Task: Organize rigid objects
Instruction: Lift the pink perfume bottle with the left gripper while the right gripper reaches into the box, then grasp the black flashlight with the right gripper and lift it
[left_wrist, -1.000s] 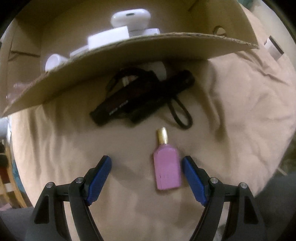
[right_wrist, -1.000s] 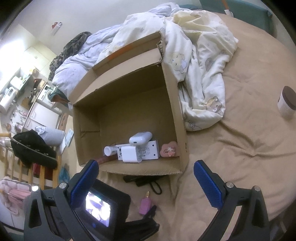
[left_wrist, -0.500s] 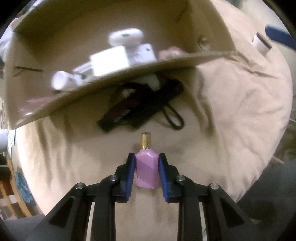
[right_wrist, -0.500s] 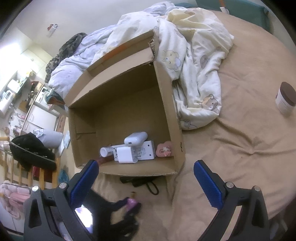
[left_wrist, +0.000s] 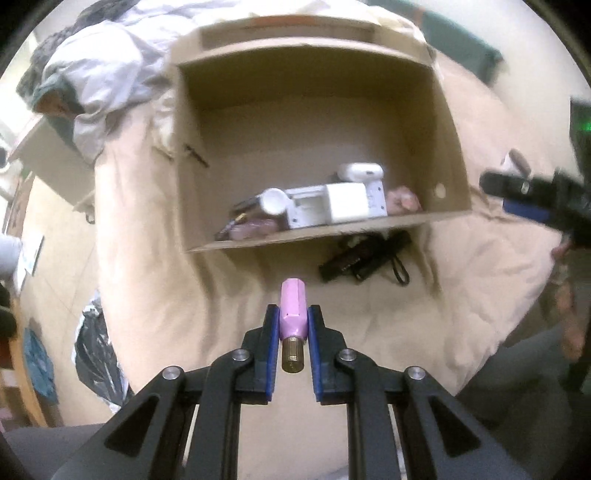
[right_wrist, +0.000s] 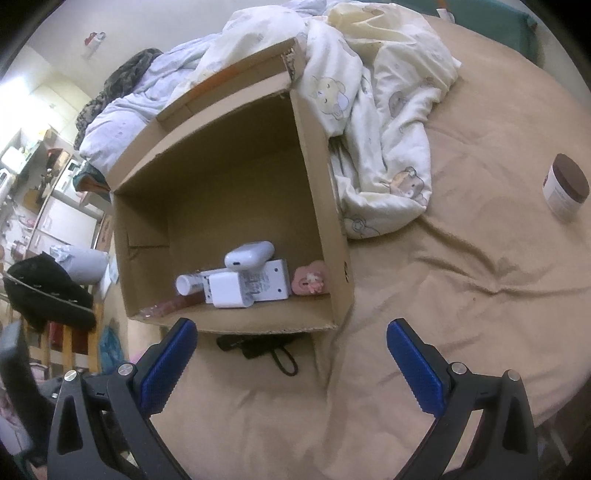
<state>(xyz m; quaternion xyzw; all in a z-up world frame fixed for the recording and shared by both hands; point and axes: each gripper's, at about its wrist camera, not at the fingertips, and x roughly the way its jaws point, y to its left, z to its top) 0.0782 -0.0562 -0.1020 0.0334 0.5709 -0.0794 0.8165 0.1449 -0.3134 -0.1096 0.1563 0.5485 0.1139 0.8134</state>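
Left gripper (left_wrist: 291, 325) fingers clamp pink perfume bottle (left_wrist: 292, 311), gold cap toward camera, held above bed (left_wrist: 461, 280) before cardboard box (left_wrist: 317, 230). Right gripper (right_wrist: 291, 363) fingers wide, holding nothing.

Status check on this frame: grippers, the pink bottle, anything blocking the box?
Left gripper shut on pink bottle, lifted, cap toward camera. Right gripper open, empty. Cardboard box ahead, open; black strapped gadget lies before its near wall.
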